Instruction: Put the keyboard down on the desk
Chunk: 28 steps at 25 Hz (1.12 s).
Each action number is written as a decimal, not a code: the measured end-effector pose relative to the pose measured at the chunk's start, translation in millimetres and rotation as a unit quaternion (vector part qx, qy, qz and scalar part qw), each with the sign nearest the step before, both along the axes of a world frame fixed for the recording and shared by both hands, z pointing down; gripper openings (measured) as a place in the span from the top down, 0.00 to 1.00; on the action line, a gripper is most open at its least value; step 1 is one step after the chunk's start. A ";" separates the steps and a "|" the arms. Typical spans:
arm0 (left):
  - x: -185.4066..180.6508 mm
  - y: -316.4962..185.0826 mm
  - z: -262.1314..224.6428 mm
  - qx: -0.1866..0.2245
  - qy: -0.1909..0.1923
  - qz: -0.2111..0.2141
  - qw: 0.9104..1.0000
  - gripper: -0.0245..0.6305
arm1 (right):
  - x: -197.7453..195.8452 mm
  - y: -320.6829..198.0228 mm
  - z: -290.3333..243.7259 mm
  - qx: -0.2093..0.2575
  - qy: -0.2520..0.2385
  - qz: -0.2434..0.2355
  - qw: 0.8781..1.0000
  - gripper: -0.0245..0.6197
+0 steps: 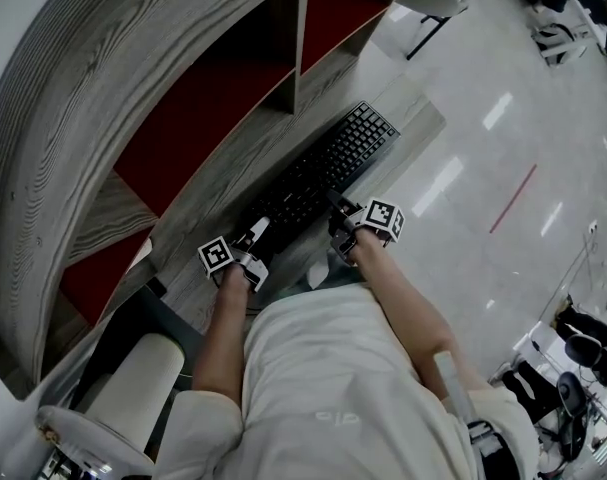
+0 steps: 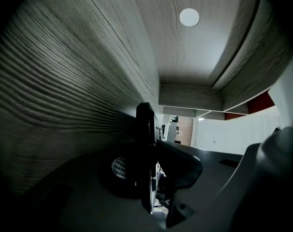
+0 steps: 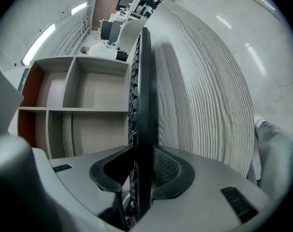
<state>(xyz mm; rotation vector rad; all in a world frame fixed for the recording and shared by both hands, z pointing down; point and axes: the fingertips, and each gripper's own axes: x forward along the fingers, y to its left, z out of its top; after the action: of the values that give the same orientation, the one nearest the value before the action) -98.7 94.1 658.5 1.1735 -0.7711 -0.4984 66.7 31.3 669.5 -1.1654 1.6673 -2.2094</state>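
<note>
Keyboard [image 1: 328, 168] over desk [image 1: 415, 106]; left tongs [image 1: 259, 232], right tongs [image 1: 339, 214] clamped on its near edge

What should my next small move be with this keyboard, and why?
Probably lower the keyboard gently until it lies flat on the desk, then open the jaws. The left gripper and right gripper both clamp its near end, and it is lined up over the desktop; whether it touches isn't clear.

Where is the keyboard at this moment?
Head view, centre: the black keyboard runs diagonally over the grey wood desk, beside the red-backed shelves. Its near edge is clamped in the jaws of the left gripper and right gripper.
</note>
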 end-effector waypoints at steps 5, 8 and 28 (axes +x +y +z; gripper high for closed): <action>-3.2 10.5 14.4 -0.020 -0.030 0.006 0.999 0.66 | -5.5 -0.8 -1.9 0.001 0.003 -0.011 1.000 0.77; -5.7 18.8 17.0 -0.019 -0.047 0.010 0.999 0.63 | -9.4 -6.2 -5.7 0.008 0.001 -0.011 1.000 0.78; -61.4 64.8 16.8 -0.048 -0.050 -0.070 0.995 0.62 | -65.1 -52.2 14.9 -0.012 0.043 -0.032 0.998 0.76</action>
<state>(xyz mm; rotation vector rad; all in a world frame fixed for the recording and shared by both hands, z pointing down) -160.1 158.9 675.4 1.0655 -0.9578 -0.5146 1.6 -20.9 684.3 -1.2483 1.7398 -2.2518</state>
